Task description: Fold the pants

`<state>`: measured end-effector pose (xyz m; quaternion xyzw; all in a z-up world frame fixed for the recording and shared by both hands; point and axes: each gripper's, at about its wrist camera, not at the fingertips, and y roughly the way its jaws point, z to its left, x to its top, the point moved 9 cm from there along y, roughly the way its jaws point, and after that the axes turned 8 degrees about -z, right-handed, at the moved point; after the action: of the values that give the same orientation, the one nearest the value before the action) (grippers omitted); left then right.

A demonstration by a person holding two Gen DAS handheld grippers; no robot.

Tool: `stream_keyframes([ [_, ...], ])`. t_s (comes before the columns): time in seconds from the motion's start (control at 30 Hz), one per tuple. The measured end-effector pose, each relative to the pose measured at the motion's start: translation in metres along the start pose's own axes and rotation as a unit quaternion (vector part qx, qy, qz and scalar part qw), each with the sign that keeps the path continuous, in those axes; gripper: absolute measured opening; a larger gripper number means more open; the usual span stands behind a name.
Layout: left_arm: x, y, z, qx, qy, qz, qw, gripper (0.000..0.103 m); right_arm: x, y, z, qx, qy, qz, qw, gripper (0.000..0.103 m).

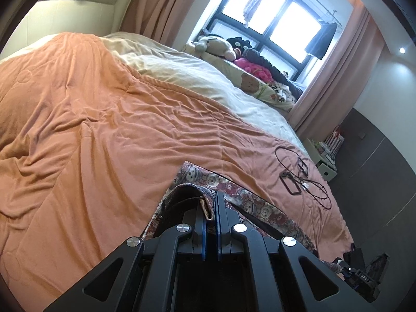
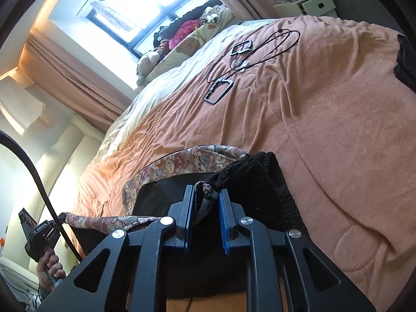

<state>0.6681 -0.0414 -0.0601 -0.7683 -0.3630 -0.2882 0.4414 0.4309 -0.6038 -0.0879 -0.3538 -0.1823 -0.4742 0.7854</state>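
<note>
Nearest to us, the left tongs are pressed together on a folded edge of the pants, a bear-printed pair with a dark lining, and the right tongs pinch a bunched fold of the same pants beside their black ribbed waistband. We judge that we are carrying one end of the garment over the bed, both corners lifted, partway through a fold; the rest of the cloth trails on the orange blanket. The next move, we think, calls for keeping the edge taut between the two grips, lining it up with the opposite end, and lowering it flat before letting go. Only the right wrist view shows the other hand with its tongs holding the stretched edge at lower left. Farther off, black cables and two clips lie well apart from the pants, and the left wrist view gives the pillows and soft toys under the window more fully.
</note>
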Motion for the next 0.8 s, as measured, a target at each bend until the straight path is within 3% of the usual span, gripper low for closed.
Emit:
stream_keyframes([
  [0.33, 0.003, 0.095, 0.008, 0.024, 0.015, 0.049, 0.9984, 0.005, 0.011, 0.043, -0.004, -0.032, 0.006, -0.013, 0.999, 0.015],
  [0.53, 0.004, 0.152, 0.011, 0.032, 0.015, 0.093, 0.9950, 0.006, 0.010, 0.063, -0.009, -0.053, -0.003, 0.007, 0.999, 0.017],
  [0.6, 0.001, 0.167, 0.014, 0.045, 0.020, 0.107, 0.9931, 0.009, 0.011, 0.067, -0.009, -0.064, -0.007, 0.022, 0.998, 0.024],
  [0.63, -0.001, 0.172, 0.018, 0.053, 0.019, 0.112, 0.9921, 0.010, 0.013, 0.066, -0.009, -0.065, -0.008, 0.024, 0.998, 0.036],
  [0.67, -0.003, 0.175, 0.022, 0.058, 0.017, 0.117, 0.9913, 0.015, 0.016, 0.063, -0.008, -0.064, -0.010, 0.020, 0.998, 0.057],
  [0.73, -0.006, 0.178, 0.026, 0.059, 0.018, 0.123, 0.9905, 0.027, 0.023, 0.053, -0.006, -0.066, -0.017, 0.004, 0.998, 0.078],
  [0.8, -0.007, 0.176, 0.031, 0.070, 0.035, 0.118, 0.9899, 0.047, 0.027, 0.045, -0.004, -0.060, -0.029, -0.004, 0.998, 0.079],
])
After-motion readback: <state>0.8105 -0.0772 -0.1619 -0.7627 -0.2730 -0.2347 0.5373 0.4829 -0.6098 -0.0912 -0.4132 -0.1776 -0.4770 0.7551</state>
